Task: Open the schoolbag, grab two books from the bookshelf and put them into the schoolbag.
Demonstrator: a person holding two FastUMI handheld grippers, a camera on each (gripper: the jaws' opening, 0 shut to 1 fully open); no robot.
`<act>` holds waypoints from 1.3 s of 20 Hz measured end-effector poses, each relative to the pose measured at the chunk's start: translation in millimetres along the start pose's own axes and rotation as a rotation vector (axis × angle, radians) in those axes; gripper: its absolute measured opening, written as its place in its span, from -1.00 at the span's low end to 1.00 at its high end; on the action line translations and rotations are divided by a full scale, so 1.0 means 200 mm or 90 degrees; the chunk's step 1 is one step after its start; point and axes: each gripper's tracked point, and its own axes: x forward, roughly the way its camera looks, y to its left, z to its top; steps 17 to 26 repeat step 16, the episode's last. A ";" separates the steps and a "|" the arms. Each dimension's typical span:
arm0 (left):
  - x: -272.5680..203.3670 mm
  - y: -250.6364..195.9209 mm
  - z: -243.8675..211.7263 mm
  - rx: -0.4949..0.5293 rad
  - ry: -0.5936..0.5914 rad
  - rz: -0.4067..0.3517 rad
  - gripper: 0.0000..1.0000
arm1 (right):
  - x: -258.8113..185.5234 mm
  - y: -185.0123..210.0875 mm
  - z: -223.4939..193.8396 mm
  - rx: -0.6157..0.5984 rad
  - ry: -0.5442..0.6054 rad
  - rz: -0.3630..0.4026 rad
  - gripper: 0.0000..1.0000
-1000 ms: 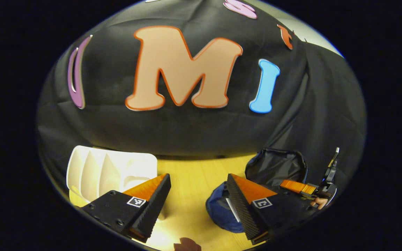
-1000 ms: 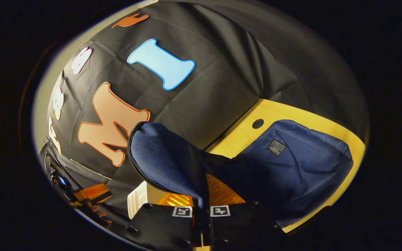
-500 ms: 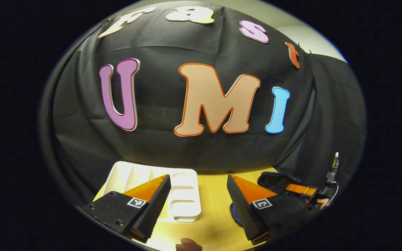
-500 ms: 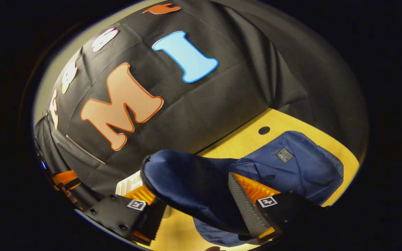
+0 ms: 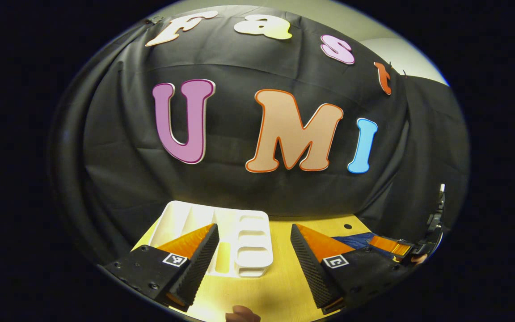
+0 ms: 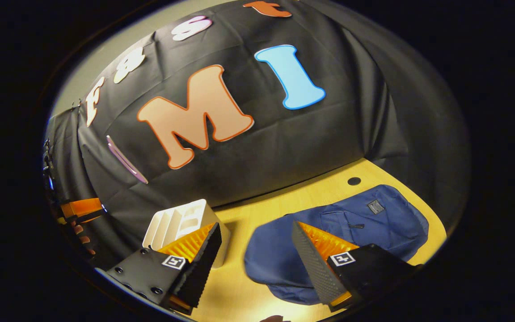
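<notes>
Fingers of both the left gripper (image 5: 254, 261) and right gripper (image 6: 257, 261) gape wide and empty above the counter (image 6: 284, 197), with the schoolbag (image 6: 329, 232) lying slumped flat beside the white bookshelf (image 6: 181, 221), so its limp opening could block a book.

Dim, warm light – glare on the table (image 6: 257, 308) – heavy fisheye bending.

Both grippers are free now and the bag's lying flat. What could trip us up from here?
1. The schoolbag lies flat on the table with its flap down, so it may need reopening.
2. No books are visible in the white bookshelf; its slots look empty.
3. Left gripper and right gripper are both open, holding nothing.
</notes>
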 end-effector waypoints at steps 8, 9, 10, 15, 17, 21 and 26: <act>-0.19 0.06 0.03 0.043 -0.079 0.042 0.87 | -0.30 0.26 0.28 -0.051 -0.126 0.009 1.00; -0.20 0.05 0.03 0.058 -0.084 0.042 0.79 | -0.32 0.27 0.31 -0.054 -0.136 0.007 1.00; -0.22 0.03 0.05 0.073 -0.098 0.038 0.87 | -0.34 0.29 0.33 -0.056 -0.145 0.010 1.00; -0.30 0.00 0.16 0.102 -0.170 0.048 0.80 | -0.48 0.39 0.49 -0.095 -0.242 0.020 1.00; -0.31 -0.01 0.15 0.099 -0.172 0.052 0.85 | -0.51 0.40 0.51 -0.111 -0.256 0.019 1.00; -0.31 -0.01 0.15 0.099 -0.172 0.052 0.85 | -0.51 0.40 0.51 -0.111 -0.256 0.019 1.00; -0.31 -0.01 0.15 0.099 -0.172 0.052 0.85 | -0.51 0.40 0.51 -0.111 -0.256 0.019 1.00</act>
